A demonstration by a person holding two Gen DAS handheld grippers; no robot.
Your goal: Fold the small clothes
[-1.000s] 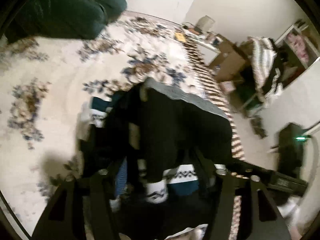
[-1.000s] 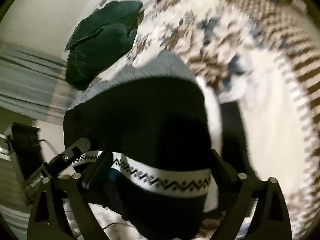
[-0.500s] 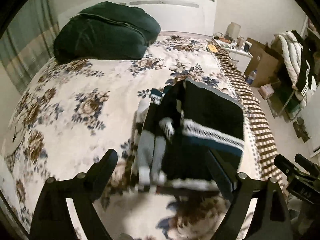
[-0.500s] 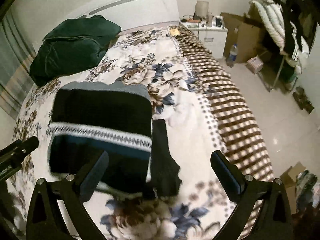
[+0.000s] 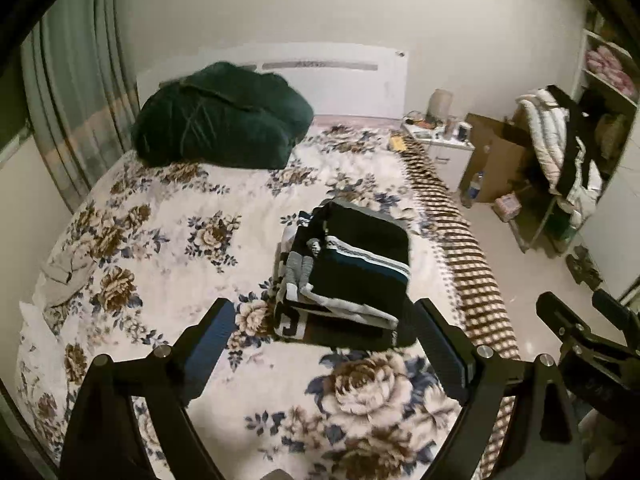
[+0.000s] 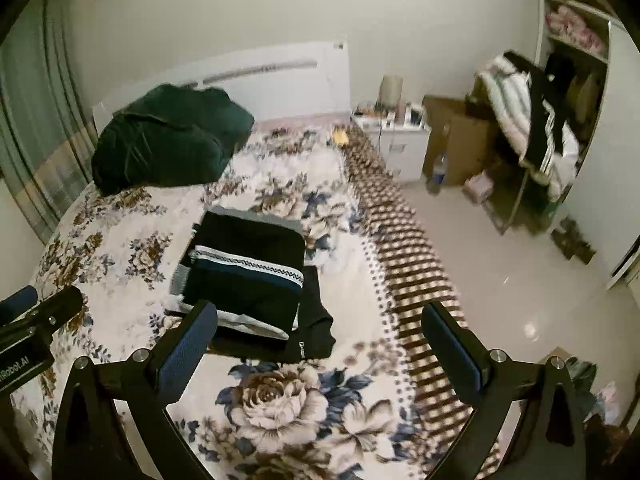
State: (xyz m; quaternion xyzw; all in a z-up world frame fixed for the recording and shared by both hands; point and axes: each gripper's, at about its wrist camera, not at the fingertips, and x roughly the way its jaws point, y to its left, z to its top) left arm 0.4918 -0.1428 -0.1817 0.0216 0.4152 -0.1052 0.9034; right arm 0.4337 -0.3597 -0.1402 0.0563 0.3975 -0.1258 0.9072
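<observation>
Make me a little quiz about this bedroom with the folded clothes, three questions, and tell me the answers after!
1. True or false: the folded dark sweater lies on top of the pile of clothes.
2. What sits at the head of the flowered bed: A) a red suitcase, B) a dark green bundle, C) a lamp?
3. Fill in: the left gripper and right gripper both hold ____.

Key: 1 true. 2 B. 3 nothing; both are open above the bed.
</observation>
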